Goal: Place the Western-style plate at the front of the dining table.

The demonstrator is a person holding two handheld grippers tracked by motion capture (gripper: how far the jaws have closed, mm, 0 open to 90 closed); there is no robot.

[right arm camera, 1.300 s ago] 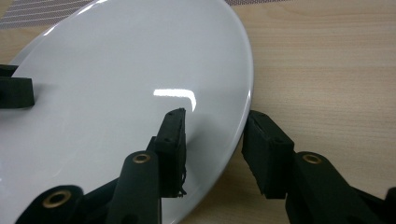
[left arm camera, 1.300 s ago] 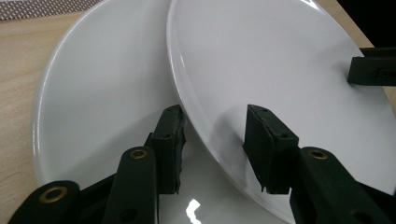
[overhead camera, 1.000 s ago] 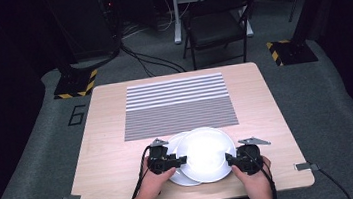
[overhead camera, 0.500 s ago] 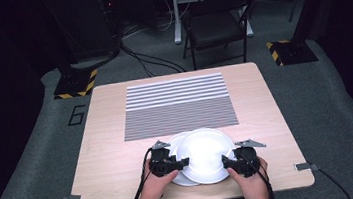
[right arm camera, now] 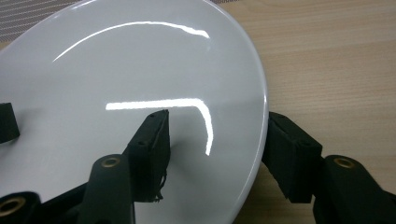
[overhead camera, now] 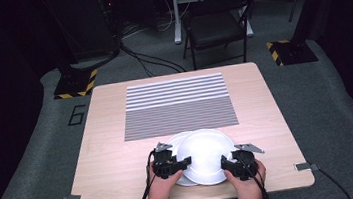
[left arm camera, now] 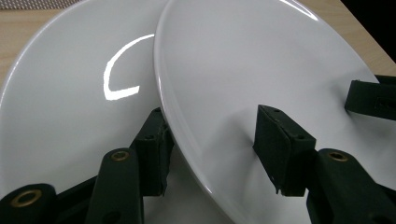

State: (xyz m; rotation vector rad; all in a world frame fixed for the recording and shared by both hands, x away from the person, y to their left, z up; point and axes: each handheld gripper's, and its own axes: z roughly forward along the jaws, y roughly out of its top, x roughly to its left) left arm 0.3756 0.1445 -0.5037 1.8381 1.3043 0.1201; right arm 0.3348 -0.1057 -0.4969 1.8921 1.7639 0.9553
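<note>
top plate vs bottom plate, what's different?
The top plate lies offset to the right, overlapping the bottom plate, which peeks out at the left. The top plate's rim sits between the jaws of both the left gripper and right gripper, which have just been opening; the bottom plate rests on the table, under the left gripper's lower jaw. The top plate shows whole, the bottom one partly covered. Both are plain glossy white and round.

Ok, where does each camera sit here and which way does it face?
High view: above the person's side, facing forward and down on the table; both forearms, left gripper, right gripper.
Left gripper view: rides that gripper, facing the upper plate over the lower plate.
Right gripper view: rides the right gripper.
All share the upper plate.
</note>
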